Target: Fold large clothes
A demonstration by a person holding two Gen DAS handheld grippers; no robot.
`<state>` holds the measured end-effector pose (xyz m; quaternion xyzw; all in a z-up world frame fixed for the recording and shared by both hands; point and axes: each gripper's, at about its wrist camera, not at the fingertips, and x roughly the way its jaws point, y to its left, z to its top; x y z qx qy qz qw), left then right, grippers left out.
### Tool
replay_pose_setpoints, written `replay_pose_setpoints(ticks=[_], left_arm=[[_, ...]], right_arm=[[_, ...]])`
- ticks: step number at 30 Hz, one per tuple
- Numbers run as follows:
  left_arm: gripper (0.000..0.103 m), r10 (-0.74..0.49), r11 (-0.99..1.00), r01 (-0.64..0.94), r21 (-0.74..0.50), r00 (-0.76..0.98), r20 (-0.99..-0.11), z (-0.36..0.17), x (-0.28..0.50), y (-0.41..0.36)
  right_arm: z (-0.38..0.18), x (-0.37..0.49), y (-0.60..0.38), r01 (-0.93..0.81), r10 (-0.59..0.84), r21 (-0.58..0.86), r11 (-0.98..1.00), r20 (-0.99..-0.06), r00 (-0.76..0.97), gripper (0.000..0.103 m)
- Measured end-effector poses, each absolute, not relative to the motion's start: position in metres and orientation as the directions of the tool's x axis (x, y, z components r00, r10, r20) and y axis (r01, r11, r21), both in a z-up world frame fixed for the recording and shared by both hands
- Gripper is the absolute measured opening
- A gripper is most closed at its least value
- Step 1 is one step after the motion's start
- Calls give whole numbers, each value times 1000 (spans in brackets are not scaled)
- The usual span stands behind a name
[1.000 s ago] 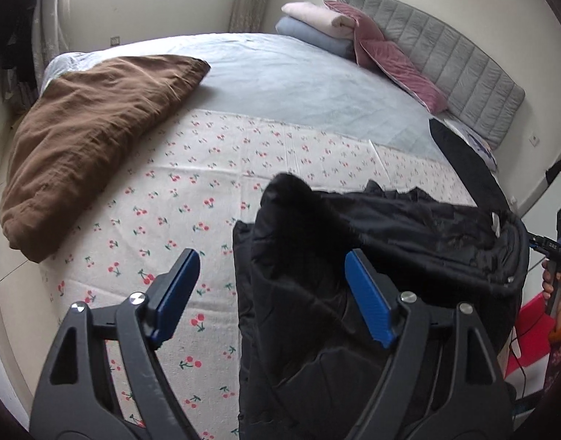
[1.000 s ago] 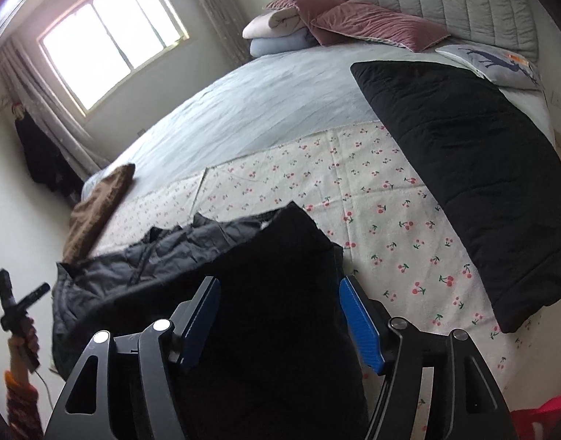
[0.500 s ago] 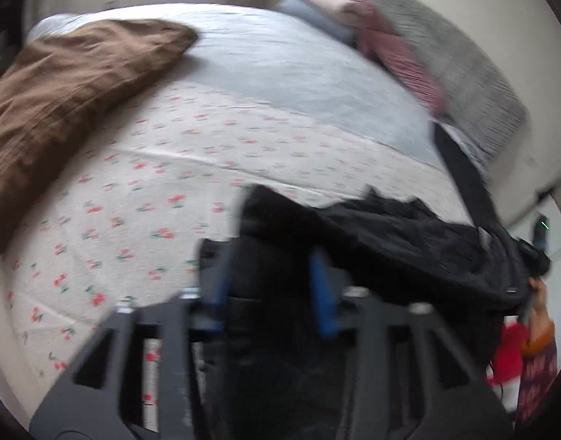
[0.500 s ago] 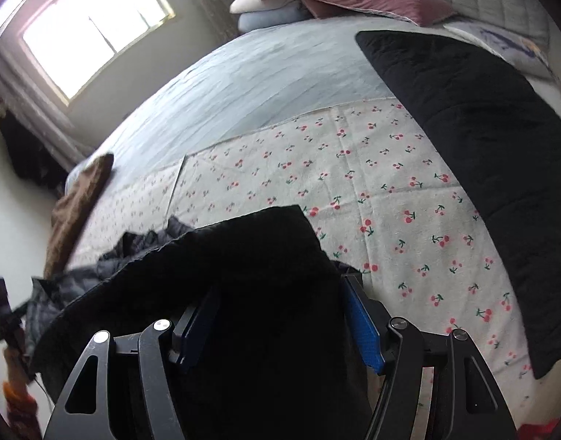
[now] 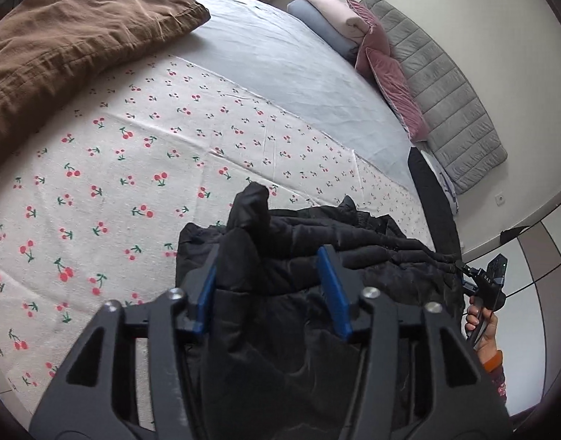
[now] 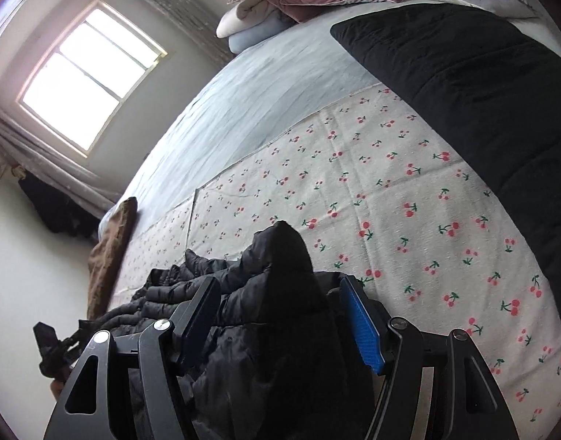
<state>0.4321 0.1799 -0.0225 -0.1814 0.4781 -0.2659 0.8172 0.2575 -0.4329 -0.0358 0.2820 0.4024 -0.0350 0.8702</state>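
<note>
Bunched between both sets of blue pads: jacket (image 5: 302,256), apparently pinched by left gripper (image 5: 269,289) and right gripper (image 6: 280,326), length stretched between them.

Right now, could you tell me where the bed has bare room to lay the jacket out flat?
The cherry sheet lies bare between the brown blanket and the black quilt. The grey sheet beyond it is bare up to the pillows. The near edge is crowded: the black jacket is bunched there.
</note>
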Motion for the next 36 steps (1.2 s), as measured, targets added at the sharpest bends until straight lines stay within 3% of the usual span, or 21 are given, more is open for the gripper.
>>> replay_pose_setpoints(ticks=[1,2,5,10,14,24,29,34,36], left_arm=[[9,-593,804,269,-530,407,-695,-22,432,176],[9,-571,821,275,-500,426,-702,-18,429,173],[8,-528,849,280,-449,491,-693,-3,425,174],[7,-490,869,287,-402,604,-629,36,435,168],[7,-446,893,284,-349,663,-601,51,463,146],[8,-161,983,176,-55,669,-725,-41,527,90],[25,-121,993,86,-86,622,-773,-62,540,106],[46,-86,996,62,-60,674,-734,-32,525,116],[57,-97,995,83,-55,693,-714,-15,508,112]], right_arm=[[-36,261,-425,281,139,421,862,-730,669,45],[-37,264,-421,275,128,398,875,-739,662,17],[-27,264,-413,257,76,346,902,-713,697,10],[10,271,-416,262,-8,320,911,-619,785,7],[25,289,-423,321,-107,263,910,-599,794,7],[-41,335,-460,524,-297,126,842,-702,647,6],[-69,325,-486,573,-308,118,811,-747,589,6],[-51,303,-478,514,-260,145,845,-728,634,8],[-37,295,-460,492,-279,91,866,-728,626,15]])
